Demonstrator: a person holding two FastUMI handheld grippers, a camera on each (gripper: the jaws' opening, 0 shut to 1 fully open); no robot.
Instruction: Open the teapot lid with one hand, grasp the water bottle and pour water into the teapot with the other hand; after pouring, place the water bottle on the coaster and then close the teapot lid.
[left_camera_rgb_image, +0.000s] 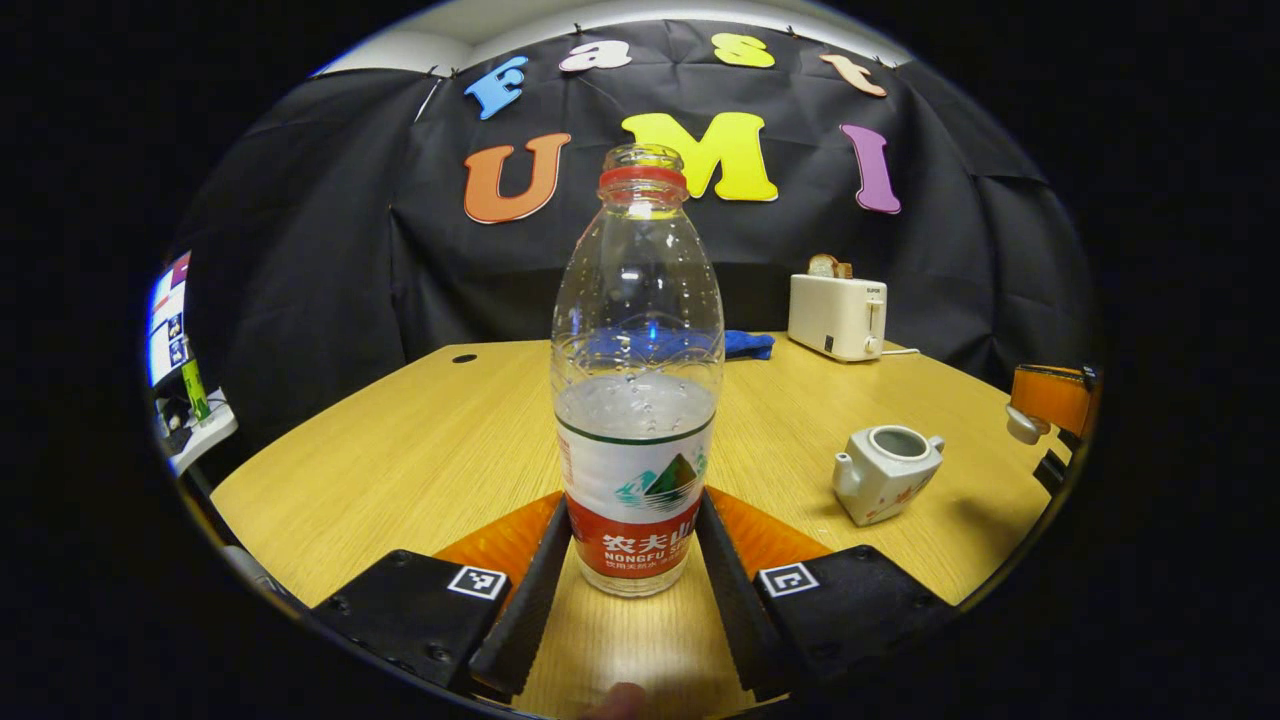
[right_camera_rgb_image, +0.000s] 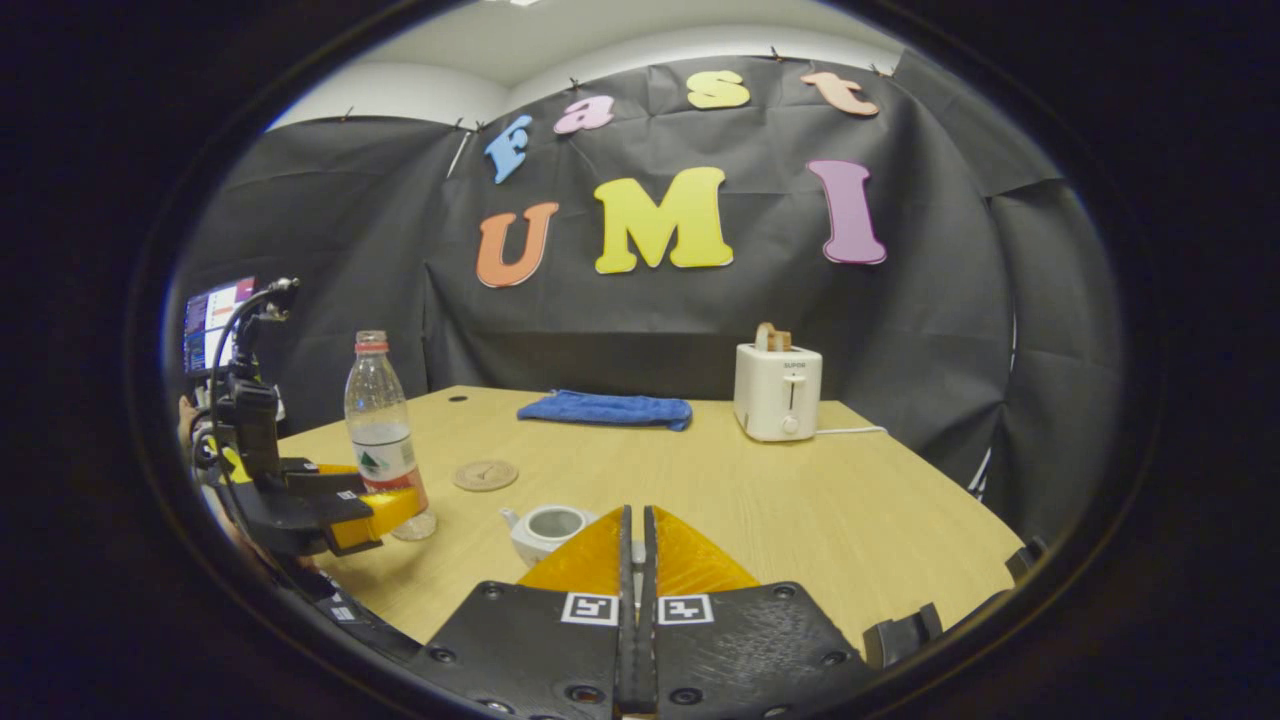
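At the centre of the left gripper view, one water bottle (left_camera_rgb_image: 637, 400) stands upright on the table (left_camera_rgb_image: 420, 450), uncapped and partly full. The left gripper (left_camera_rgb_image: 632, 560) brackets its lower label; both fingers lie against the bottle's sides, clamped on it. At lower right of the frame sits one teapot (left_camera_rgb_image: 886, 472), its mouth open, well apart from the bottle. At far right, the right gripper (left_camera_rgb_image: 1030, 420) holds a small pale piece, probably the lid. One toaster (left_camera_rgb_image: 837, 315) stands at the back.

At the bottom centre of the right gripper view, the right gripper (right_camera_rgb_image: 637, 560) has its fingers drawn nearly together; whatever they pinch is hidden. The teapot (right_camera_rgb_image: 545, 530) lies just behind them. One coaster (right_camera_rgb_image: 485, 474) lies beside the bottle (right_camera_rgb_image: 383, 440) at left; one blue cloth (right_camera_rgb_image: 606, 409) lies beyond.

Risk: the bottle is open, so a fast tilt likely spills past the small teapot mouth. A loose low grip may let it slip.
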